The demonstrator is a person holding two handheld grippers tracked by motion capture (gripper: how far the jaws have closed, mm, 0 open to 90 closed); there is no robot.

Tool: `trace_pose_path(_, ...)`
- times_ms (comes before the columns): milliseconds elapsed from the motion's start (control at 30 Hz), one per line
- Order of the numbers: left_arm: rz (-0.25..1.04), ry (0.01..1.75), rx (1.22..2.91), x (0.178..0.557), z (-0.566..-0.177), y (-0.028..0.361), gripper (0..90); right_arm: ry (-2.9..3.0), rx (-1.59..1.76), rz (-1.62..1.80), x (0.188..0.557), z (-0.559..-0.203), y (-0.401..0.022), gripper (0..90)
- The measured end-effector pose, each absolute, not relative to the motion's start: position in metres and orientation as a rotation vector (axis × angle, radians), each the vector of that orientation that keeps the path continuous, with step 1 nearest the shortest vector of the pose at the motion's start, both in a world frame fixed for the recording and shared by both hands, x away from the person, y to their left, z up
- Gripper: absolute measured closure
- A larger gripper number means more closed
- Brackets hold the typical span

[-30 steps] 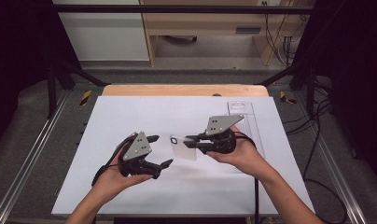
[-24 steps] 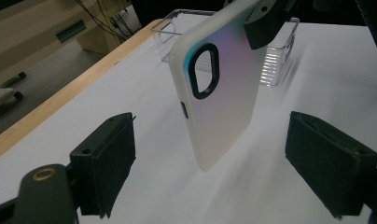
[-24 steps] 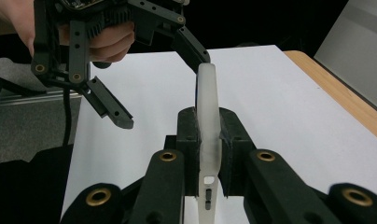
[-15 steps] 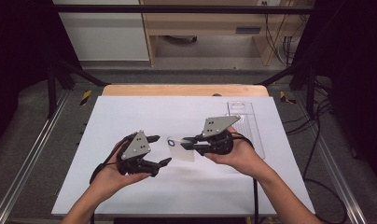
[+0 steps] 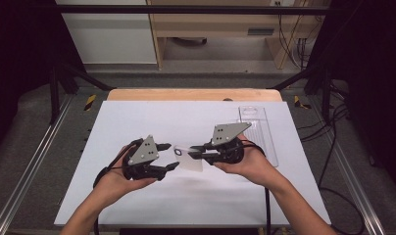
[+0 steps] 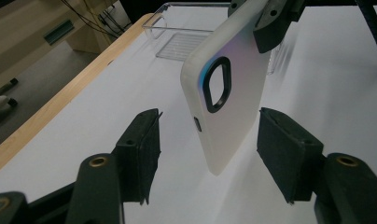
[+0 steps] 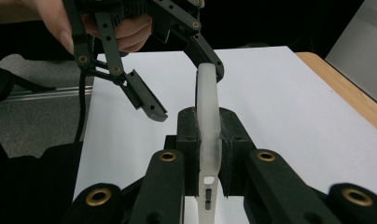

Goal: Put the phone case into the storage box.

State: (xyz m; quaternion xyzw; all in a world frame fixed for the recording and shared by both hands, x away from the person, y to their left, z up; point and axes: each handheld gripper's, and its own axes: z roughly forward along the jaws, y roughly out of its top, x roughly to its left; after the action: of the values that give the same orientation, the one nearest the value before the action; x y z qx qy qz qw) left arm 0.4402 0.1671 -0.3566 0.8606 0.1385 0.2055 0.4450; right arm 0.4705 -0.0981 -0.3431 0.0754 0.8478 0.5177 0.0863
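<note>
Your right gripper [image 5: 195, 150] is clamped on the phone case [image 5: 188, 158], a frosted white one w/ a black-ringed camera cutout. In the right gripper view the case [image 7: 208, 112] stands edge-on between your pads, both pressed flat vs its faces, button slots showing low on the rim nearest the lens. The case sticks out past the fingertips toward your left hand, held off the white table [image 5: 152, 120], not resting on it. Your left gripper [image 5: 167, 155] sits just beside it, jaws partly open and just been closing in; the free end of the case is between them. From the left gripper view the case [image 6: 233, 100] hangs slanted btwn the two black pads [image 6: 284, 154], cutout facing the lens, lower end level w/ the pad tips. There's a clear gap on each side, left gap wider, right pad nearer the case edge, so no contact yet and nothing gripped on that side. At the top of that view your right gripper's jaw pinches the case's upper end. A clear plastic tray [image 5: 257, 128] lies on the table near the right edge, behind your right hand [image 5: 250, 161], well apart from the case.
</note>
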Motion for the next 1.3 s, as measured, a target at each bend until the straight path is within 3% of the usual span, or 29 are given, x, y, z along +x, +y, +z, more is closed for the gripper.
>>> trace_pose_path(1000,0.461,0.274,2.169,0.444,-0.352,0.164,61.1,2.576,0.165,1.540,0.469,-0.346,-0.085,80.8)
trace_pose_path(1300,0.447,0.288,2.170,0.446,-0.351,0.166,63.2,2.574,0.166,1.527,0.470,-0.347,-0.083,80.7)
